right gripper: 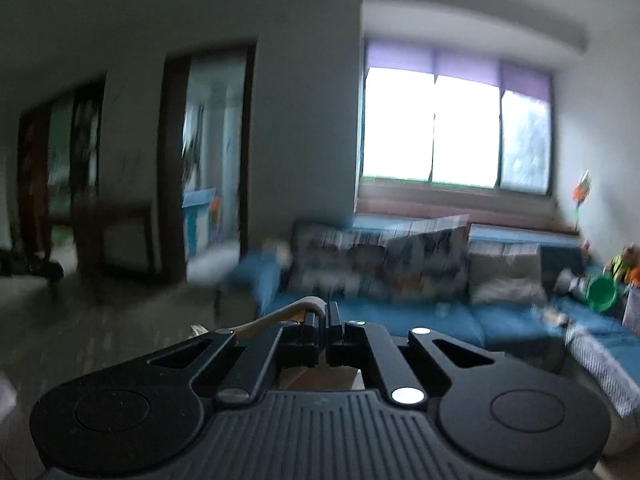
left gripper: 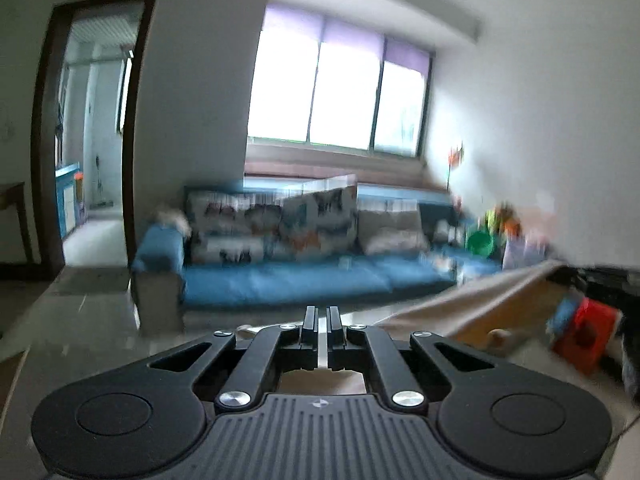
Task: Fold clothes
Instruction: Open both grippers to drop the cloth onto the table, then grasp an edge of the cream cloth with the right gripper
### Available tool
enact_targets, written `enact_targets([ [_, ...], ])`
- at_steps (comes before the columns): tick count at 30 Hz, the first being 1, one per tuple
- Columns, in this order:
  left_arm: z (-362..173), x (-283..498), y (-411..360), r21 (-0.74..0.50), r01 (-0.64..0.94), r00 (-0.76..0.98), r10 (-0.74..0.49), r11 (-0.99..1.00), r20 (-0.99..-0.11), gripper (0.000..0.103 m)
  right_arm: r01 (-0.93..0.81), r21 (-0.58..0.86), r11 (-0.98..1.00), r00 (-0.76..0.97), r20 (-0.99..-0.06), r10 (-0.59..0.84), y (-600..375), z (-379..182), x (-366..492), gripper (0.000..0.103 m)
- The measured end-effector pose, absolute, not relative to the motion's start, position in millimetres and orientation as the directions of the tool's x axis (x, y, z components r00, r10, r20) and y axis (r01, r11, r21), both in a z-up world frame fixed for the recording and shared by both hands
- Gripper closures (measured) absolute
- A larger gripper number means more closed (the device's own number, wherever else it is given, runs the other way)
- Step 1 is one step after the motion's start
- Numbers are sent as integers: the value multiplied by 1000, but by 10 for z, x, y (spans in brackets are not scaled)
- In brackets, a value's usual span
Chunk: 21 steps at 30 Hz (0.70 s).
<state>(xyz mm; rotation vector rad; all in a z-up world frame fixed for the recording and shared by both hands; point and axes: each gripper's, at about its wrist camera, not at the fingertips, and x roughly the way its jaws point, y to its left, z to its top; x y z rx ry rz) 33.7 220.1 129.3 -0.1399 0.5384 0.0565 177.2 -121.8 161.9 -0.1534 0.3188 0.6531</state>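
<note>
Both views are motion-blurred and look level across a living room. My left gripper is shut on a beige garment, whose cloth stretches up and to the right from under the fingers. In the right wrist view my right gripper is shut on the same beige garment; a fold of it curls over the left finger and trails down to the left. Most of the garment is hidden below both grippers.
A blue sofa with patterned cushions stands ahead under a bright window; it also shows in the right wrist view. A doorway is at left. A red stool and toys sit at right.
</note>
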Motion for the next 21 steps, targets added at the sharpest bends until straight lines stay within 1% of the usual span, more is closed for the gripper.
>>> enact_targets([
  [2, 1155, 195, 2212, -105, -94, 840, 22, 990, -542, 99, -627, -56, 777, 713, -444, 543, -1198, 1306, 1723, 101],
  [4, 1017, 53, 2224, -92, -98, 822, 28, 991, -568, 99, -620, -74, 781, 679, -551, 486, -1200, 925, 1681, 101],
  [5, 916, 3, 2228, -90, -101, 809, 30, 991, -588, 98, -607, -78, 791, 667, -591, 454, -1228, 749, 1665, 100],
  [8, 510, -13, 2236, -112, -123, 751, 19, 986, -660, 98, -552, -53, 832, 640, -666, 383, -1354, 378, 1654, 99],
  [10, 362, -6, 2294, -127, -128, 735, 8, 984, -678, 96, -520, -48, 853, 636, -688, 349, -1468, 243, 1629, 94],
  [12, 239, 40, 2275, -142, -127, 723, -6, 982, -691, 93, -488, -29, 872, 622, -713, 324, -1624, 167, 1649, 84],
  [14, 147, 124, 2228, -137, -120, 713, -11, 983, -701, 86, -480, -6, 877, 605, -726, 327, -1779, 116, 1636, 82],
  [18, 72, 329, 2107, -105, -88, 706, -12, 991, -708, 85, -485, 24, 874, 606, -712, 355, -1957, 184, 1609, 72],
  [21, 61, 447, 2055, -103, -60, 711, -30, 993, -703, 78, -495, 34, 868, 619, -687, 380, -2079, 314, 1527, 68],
])
